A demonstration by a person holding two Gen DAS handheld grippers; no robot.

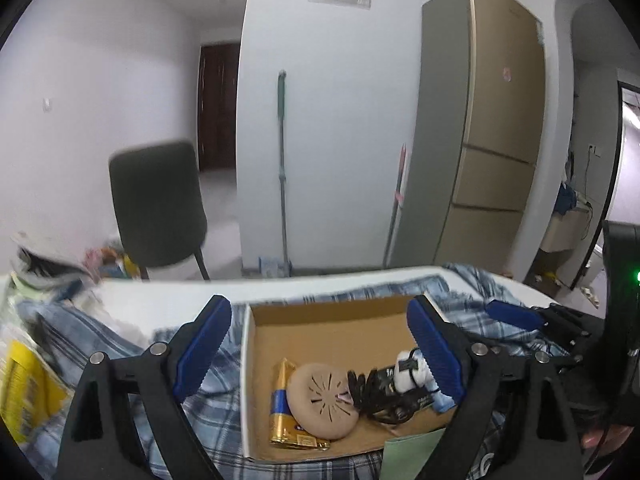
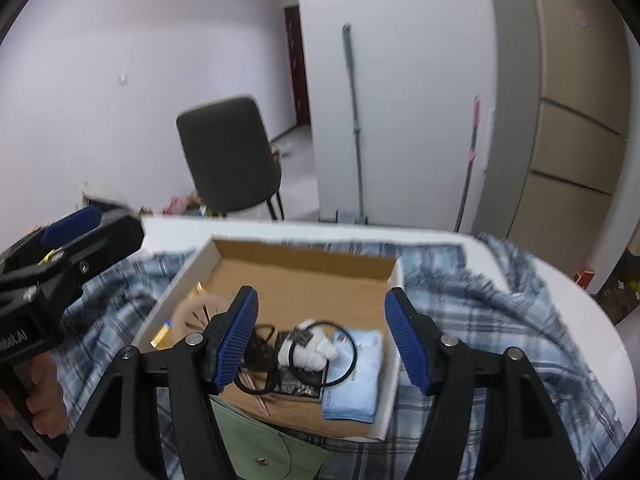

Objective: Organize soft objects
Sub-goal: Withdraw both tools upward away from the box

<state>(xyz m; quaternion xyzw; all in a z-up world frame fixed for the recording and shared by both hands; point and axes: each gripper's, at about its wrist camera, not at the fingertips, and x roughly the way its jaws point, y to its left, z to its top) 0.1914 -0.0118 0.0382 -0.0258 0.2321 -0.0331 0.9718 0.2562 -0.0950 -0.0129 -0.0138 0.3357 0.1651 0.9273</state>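
Observation:
An open cardboard box (image 1: 250,360) (image 2: 394,280) sits on a blue plaid cloth (image 1: 216,392) (image 2: 480,320). Inside lie a beige round pad (image 1: 320,404), a gold and blue packet (image 1: 282,404), black cords (image 1: 372,392) (image 2: 260,344), a white plush toy (image 1: 408,372) (image 2: 308,344) and a light blue packet (image 2: 356,376). A green pouch (image 1: 412,452) (image 2: 264,448) rests against the box's near edge. My left gripper (image 1: 320,348) hangs open above the box, holding nothing. My right gripper (image 2: 322,340) is also open over the plush toy, with nothing between its pads.
The cloth covers a white round table (image 2: 580,300). A yellow package (image 1: 28,392) and other clutter lie at the table's left. Behind the table stand a dark chair (image 1: 156,208) (image 2: 228,156), a mop (image 1: 282,168) against the wall and a tall fridge (image 1: 488,128).

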